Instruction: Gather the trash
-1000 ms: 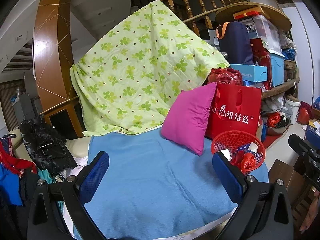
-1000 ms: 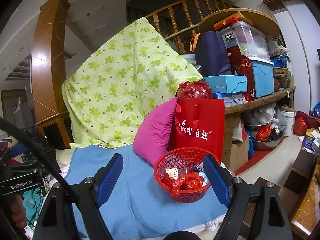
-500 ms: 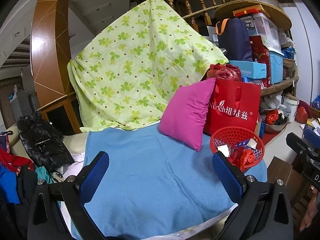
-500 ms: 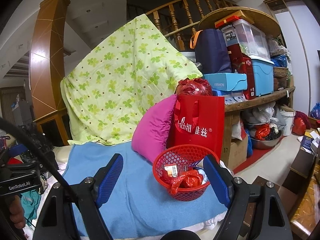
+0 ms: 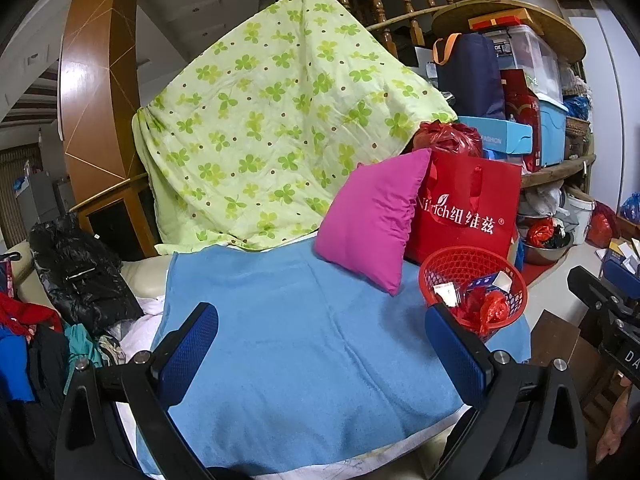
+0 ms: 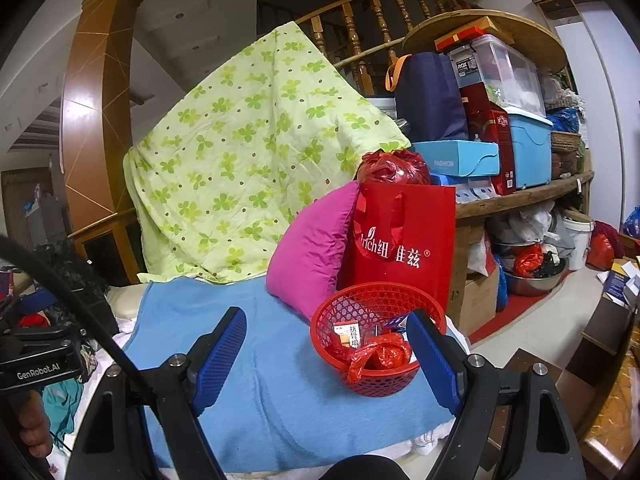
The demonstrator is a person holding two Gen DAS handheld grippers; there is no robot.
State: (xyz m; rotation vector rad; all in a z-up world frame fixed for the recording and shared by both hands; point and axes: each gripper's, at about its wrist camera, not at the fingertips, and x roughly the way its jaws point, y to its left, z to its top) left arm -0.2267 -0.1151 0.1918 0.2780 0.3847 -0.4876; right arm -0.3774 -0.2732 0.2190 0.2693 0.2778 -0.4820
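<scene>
Almost nothing has changed over the last second: both views match the earlier ones, so no trash is being picked up yet. The left tongs (image 5: 322,354) and right tongs (image 6: 326,360) stand apart, empty. The basket (image 6: 378,378) of trash sits at the blanket's (image 6: 256,396) right edge, touching the pillow (image 6: 310,248) and red bag (image 6: 404,236). The blanket is otherwise bare.

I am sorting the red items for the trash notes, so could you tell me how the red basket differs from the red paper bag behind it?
The red basket is round, low and open-meshed; the red paper bag is tall, flat-sided and solid. The basket holds loose wrappers and a small box, while the bag is topped by a crumpled red plastic bundle. The bag carries white lettering; the basket has none. Both are red and stand at the blue blanket's right end.
</scene>
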